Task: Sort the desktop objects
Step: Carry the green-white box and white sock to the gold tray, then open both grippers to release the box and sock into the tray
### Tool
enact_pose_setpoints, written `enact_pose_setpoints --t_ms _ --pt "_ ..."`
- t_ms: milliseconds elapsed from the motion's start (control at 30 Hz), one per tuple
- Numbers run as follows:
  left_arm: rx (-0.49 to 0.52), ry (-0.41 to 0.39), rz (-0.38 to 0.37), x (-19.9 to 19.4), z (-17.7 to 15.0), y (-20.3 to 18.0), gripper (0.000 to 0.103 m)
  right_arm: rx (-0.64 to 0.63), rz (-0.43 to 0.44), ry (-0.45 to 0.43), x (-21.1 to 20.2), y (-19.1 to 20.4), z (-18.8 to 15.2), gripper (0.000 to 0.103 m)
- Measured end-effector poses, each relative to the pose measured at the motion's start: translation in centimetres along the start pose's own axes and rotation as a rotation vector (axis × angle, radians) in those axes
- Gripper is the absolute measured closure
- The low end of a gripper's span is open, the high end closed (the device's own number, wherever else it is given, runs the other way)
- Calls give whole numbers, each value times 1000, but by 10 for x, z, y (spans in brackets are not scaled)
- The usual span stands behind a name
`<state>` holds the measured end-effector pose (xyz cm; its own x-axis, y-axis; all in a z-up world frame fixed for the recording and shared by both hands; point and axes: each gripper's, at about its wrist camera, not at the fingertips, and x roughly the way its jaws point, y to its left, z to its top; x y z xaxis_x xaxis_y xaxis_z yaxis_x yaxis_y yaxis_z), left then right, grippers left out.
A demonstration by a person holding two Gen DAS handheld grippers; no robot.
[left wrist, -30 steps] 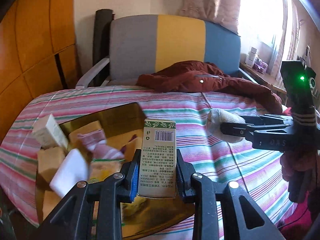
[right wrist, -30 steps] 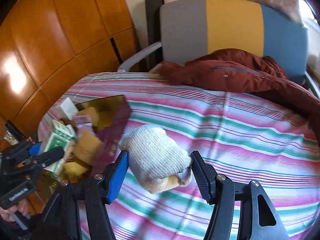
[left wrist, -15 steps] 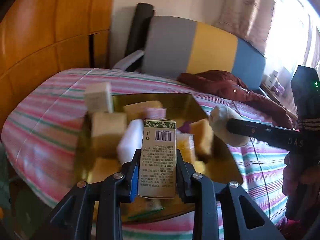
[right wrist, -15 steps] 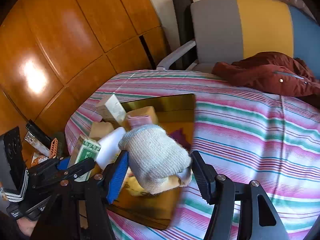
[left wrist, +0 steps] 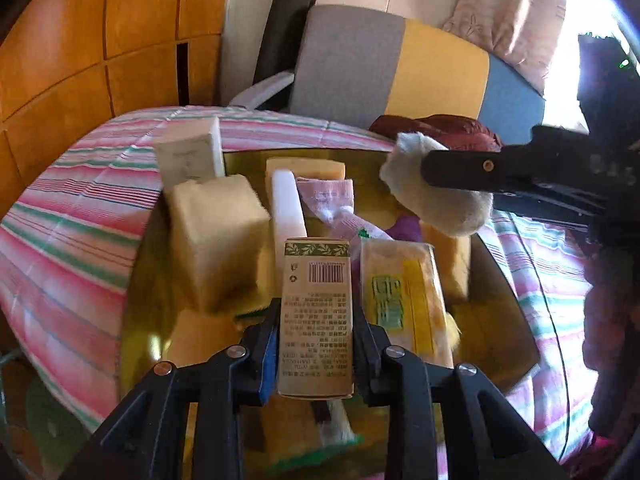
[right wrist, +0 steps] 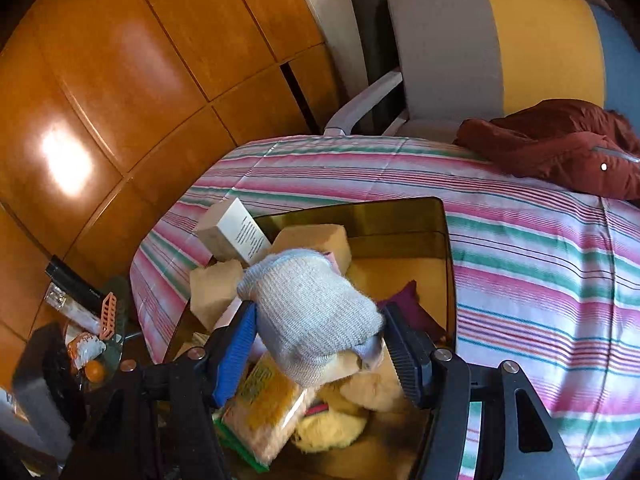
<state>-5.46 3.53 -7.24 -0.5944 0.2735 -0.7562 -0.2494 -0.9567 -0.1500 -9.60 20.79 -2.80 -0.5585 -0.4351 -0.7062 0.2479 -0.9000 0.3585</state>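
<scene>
Above tray [left wrist: 500, 276], gripped carton [left wrist: 316, 312], glove [right wrist: 312, 316]

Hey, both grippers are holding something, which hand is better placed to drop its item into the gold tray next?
Probably the left: left gripper holds the green-topped box low over the gold tray. Right gripper, clamping the knitted sock, also hangs above it.

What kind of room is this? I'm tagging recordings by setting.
Probably a bedroom: a striped bedspread, wooden wardrobe panels, a curtained window and an armchair.
</scene>
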Motion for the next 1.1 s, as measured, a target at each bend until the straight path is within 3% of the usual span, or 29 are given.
enact_pose_setpoints --t_ms 133,367,700,767,1000,1100 --pt "-1 17 18 17 8 0 73 14 -15 23 15 -4 8 37" --pt "2 5 30 9 10 1 68 21 -12 23 19 -3 10 36" --pt "-17 -41 73 -17 10 4 52 25 -14 -2 3 0 -7 36" --pt "-16 -57 94 -24 9 4 51 30 -18 -14 -3 1 -11 33" --pt "-18 -125 180 -54 8 5 31 9 -86 -73 -29 7 -34 27" --pt "-29 -150 199 -69 8 5 30 14 -93 -88 -40 8 -47 21"
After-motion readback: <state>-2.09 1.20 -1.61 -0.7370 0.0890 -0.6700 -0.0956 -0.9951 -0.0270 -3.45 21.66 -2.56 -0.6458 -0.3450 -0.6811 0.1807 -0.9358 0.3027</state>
